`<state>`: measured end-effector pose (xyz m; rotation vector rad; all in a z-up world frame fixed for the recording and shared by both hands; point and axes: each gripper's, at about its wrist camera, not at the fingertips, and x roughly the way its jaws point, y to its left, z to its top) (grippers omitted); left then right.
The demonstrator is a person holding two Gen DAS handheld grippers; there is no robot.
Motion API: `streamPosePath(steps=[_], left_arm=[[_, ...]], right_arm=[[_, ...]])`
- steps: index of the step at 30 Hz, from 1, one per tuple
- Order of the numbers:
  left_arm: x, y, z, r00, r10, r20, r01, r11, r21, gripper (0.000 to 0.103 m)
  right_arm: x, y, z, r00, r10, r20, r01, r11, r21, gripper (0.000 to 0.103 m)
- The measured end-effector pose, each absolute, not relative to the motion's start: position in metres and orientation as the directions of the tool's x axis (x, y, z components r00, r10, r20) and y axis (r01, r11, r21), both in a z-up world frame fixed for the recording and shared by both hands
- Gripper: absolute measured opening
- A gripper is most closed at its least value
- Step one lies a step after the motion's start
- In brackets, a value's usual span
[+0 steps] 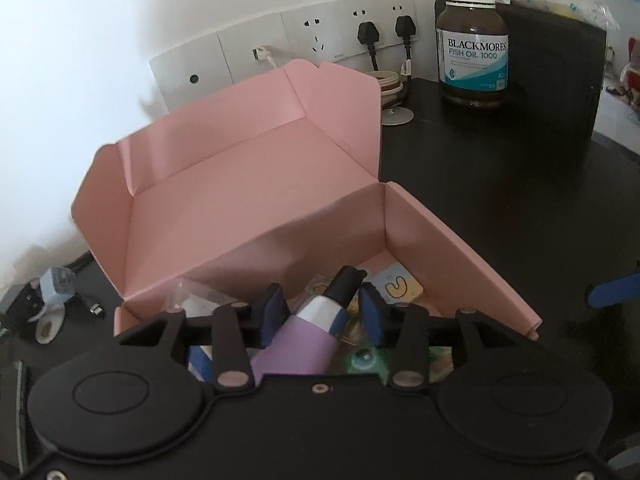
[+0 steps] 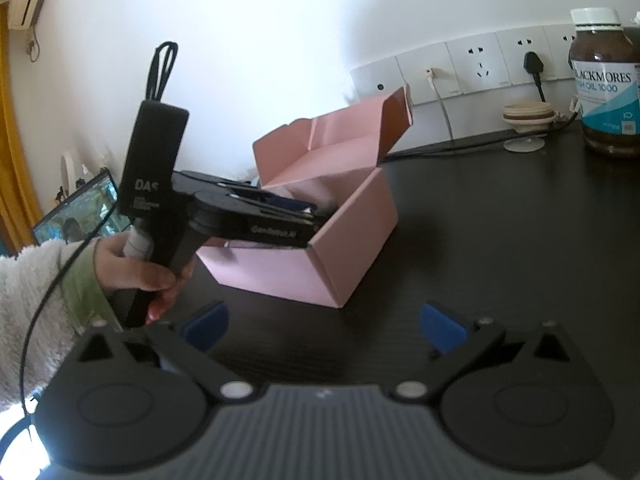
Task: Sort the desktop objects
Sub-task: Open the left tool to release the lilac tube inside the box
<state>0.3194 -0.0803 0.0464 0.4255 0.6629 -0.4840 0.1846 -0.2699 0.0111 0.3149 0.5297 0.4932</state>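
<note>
An open pink cardboard box (image 1: 248, 208) stands on the black desk (image 1: 500, 200), its lid tilted back toward the wall. My left gripper (image 1: 322, 300) reaches over the box's near wall. A purple tube (image 1: 304, 344) with a white and blue band and a black cap lies between its blue pads (image 1: 276, 312); small gaps show on both sides, so the jaws stand open around it. A yellow card (image 1: 398, 286) and other small items lie on the box floor. My right gripper (image 2: 324, 328) hovers open over bare desk in front of the box (image 2: 304, 276), nothing between its fingers.
A brown fish oil bottle (image 1: 472, 48) stands at the back right beside a black case (image 1: 560, 72). Wall sockets (image 1: 320, 40) with plugs and a beige cup (image 1: 390, 88) are behind the box. Chargers and cables (image 1: 52, 300) lie to its left. A hand (image 2: 132, 268) holds the left gripper.
</note>
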Motion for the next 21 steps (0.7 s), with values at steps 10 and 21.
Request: streamPosePath(steps=[10, 21], left_arm=[[0.298, -0.077, 0.071, 0.747, -0.318, -0.584, 0.541, 0.801, 0.256, 0.100], [0.261, -0.058, 0.096, 0.801, -0.371, -0.471, 0.538, 0.790, 0.293, 0.103]], right_arm=[[0.186, -0.270, 0.011, 0.750, 0.522, -0.407, -0.360, 0.837, 0.411, 0.102], [0.190, -0.270, 0.009, 0.746, 0.510, -0.428, -0.334, 0.843, 0.422, 0.102]])
